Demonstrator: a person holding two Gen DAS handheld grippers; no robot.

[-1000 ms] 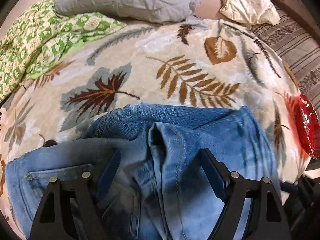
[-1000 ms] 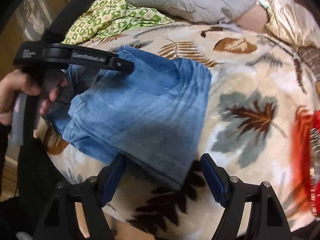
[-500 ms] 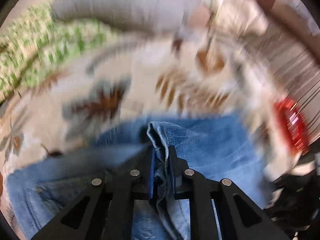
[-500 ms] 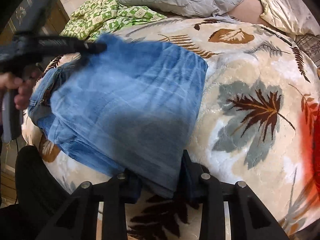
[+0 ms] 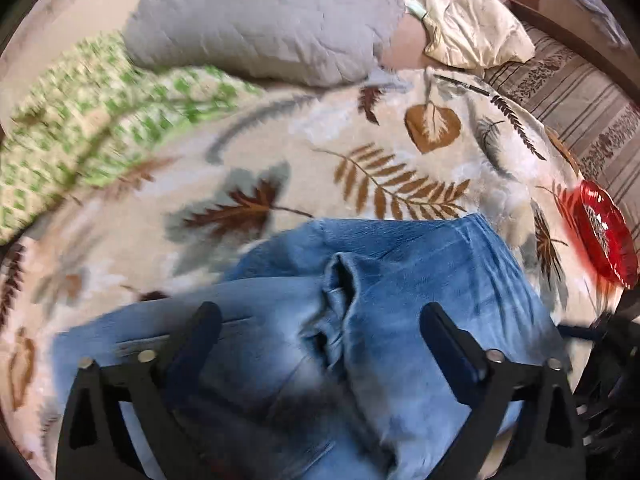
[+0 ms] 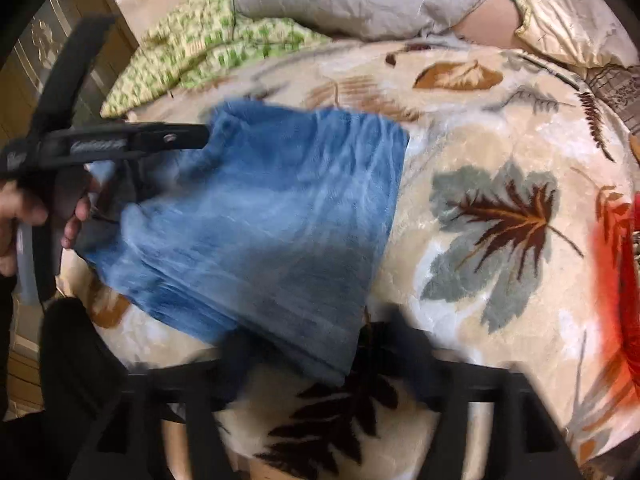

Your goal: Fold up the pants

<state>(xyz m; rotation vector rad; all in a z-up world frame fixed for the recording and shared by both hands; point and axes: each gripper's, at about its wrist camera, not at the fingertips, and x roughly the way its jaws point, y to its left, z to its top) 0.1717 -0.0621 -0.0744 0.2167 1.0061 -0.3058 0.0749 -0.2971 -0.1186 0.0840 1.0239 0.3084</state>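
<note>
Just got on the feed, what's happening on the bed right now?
A person with two handheld grippers is folding blue jeans on a leaf-print blanket. The jeans lie folded into a compact stack. The left gripper hangs open over a raised fold in the denim, gripping nothing. The right gripper sits at the stack's near corner; it is blurred, but looks open.

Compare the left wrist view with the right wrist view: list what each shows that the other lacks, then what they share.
Left wrist only: the raised denim ridge between the open left tool, and a back pocket. Right wrist only: the person's hand holding the left tool, seen side-on, and a wooden door. Both: folded jeans, leaf blanket, grey pillow, green cloth.
</note>
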